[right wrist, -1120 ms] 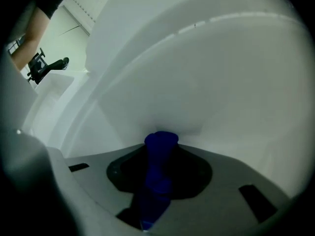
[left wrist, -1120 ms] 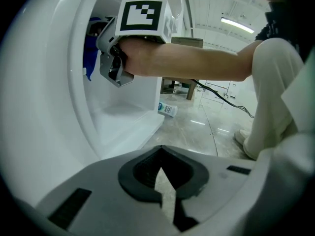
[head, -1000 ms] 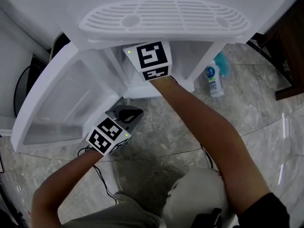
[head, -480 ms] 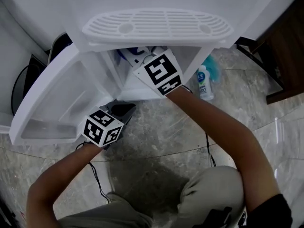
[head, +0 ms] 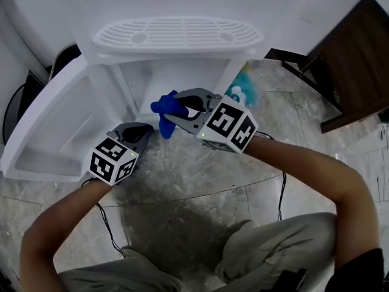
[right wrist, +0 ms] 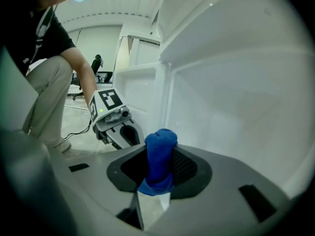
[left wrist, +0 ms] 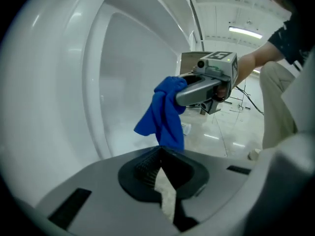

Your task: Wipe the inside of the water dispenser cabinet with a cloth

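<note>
The white water dispenser's lower cabinet (head: pixel 176 81) stands open, its door (head: pixel 48 120) swung out to the left. My right gripper (head: pixel 173 111) is outside the opening, pointing left, shut on a bunched blue cloth (head: pixel 163 113). In the right gripper view the cloth (right wrist: pixel 160 146) stands up between the jaws of that gripper (right wrist: pixel 158 162). My left gripper (head: pixel 138 131) hangs just below and left of the cloth, shut and empty. The left gripper view shows its jaws (left wrist: pixel 158 157) pressed together, with the cloth (left wrist: pixel 162 114) hanging from the right gripper (left wrist: pixel 186 90) just beyond them.
A drip grille (head: pixel 176 32) tops the cabinet opening. A spray bottle with a teal head (head: pixel 242 91) stands on the stone floor right of the dispenser. Dark wooden furniture (head: pixel 352 59) is at the far right. Cables (head: pixel 106 224) trail on the floor near my legs.
My right gripper has come out of the cabinet with the blue cloth and swung to point left. The left gripper has risen a little toward it.
</note>
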